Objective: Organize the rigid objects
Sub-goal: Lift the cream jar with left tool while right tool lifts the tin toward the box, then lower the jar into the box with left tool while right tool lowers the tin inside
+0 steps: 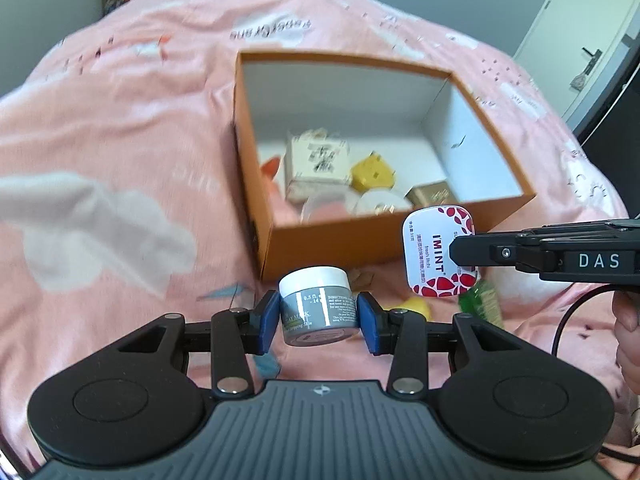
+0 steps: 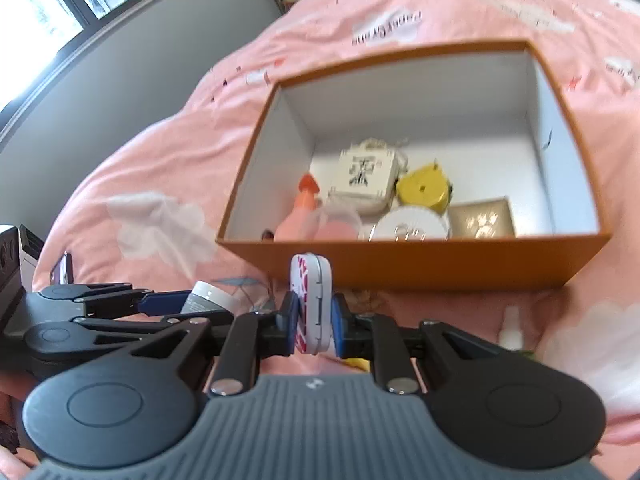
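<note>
My left gripper (image 1: 318, 320) is shut on a small grey jar with a white lid (image 1: 316, 306), held above the pink bedspread just in front of the orange box (image 1: 340, 240). My right gripper (image 2: 314, 322) is shut on a flat white mint tin with red petals (image 2: 312, 300), held on edge near the box's front wall (image 2: 440, 264). In the left wrist view the tin (image 1: 438, 252) hangs at the right in the other gripper's fingers (image 1: 472, 250). In the right wrist view the jar (image 2: 210, 298) shows at the left between blue pads (image 2: 160, 304).
The open box holds a cream carton (image 2: 366, 178), a yellow piece (image 2: 424, 190), a round white tin (image 2: 412, 226), a gold packet (image 2: 482, 218) and a pink bottle (image 2: 300, 216). A green bottle (image 1: 480, 302) and a yellow item (image 1: 416, 308) lie on the bedspread. A door (image 1: 584, 40) stands at right.
</note>
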The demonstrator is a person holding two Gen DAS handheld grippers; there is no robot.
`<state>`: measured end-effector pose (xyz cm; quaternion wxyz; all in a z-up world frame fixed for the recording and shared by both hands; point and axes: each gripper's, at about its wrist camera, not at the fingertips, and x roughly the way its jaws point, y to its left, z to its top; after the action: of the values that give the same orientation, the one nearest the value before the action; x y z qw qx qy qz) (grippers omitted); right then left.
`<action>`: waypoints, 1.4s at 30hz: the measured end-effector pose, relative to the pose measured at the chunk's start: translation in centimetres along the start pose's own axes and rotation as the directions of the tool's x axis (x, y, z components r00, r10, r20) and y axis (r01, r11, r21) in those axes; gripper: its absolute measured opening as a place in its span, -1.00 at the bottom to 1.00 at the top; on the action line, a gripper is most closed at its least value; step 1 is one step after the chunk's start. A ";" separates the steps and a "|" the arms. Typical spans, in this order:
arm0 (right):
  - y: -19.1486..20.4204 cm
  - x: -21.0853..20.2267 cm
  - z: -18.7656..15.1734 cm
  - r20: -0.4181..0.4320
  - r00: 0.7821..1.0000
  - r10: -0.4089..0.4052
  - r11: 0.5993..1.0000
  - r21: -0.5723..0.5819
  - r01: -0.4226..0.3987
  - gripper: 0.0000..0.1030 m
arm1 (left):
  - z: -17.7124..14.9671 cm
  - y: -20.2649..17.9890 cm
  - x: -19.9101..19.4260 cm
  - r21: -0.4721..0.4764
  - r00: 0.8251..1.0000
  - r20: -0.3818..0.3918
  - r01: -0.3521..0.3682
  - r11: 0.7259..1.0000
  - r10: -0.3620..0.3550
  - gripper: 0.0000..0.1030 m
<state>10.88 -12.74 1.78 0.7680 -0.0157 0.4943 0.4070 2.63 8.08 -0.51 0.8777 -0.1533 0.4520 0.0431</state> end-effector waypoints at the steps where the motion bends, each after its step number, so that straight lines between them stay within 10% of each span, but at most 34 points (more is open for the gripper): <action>1: 0.1 -0.5 0.3 0.013 1.000 -0.003 1.000 -0.002 0.003 -0.70 | 0.3 -0.2 -0.4 0.007 1.000 0.013 0.001 1.000 -0.002 -0.07; 17: -0.8 -1.5 6.6 0.119 0.993 0.020 1.000 0.002 -0.021 -0.70 | 8.7 -1.0 0.2 0.157 0.990 0.135 0.018 0.987 -0.040 -0.07; 23: -3.5 2.2 9.5 0.073 0.997 -0.002 0.995 0.096 -0.005 -0.70 | 12.4 -1.1 5.8 0.262 0.998 0.057 -0.034 0.964 0.020 -0.07; 33: -5.6 5.7 11.1 0.013 1.000 -0.020 0.991 0.133 0.018 -0.70 | 13.4 -3.0 14.5 0.732 0.971 -0.078 -0.097 0.675 0.224 -0.07; 42: -6.6 7.7 12.4 0.006 1.000 0.003 0.989 0.150 -0.004 -0.70 | 12.8 -3.3 17.9 0.811 0.945 -0.128 -0.076 0.581 0.302 -0.06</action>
<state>25.74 -7.16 -0.29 0.7678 0.0443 0.5212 0.3700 23.85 7.76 -7.16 0.7784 0.2989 0.5449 -0.0884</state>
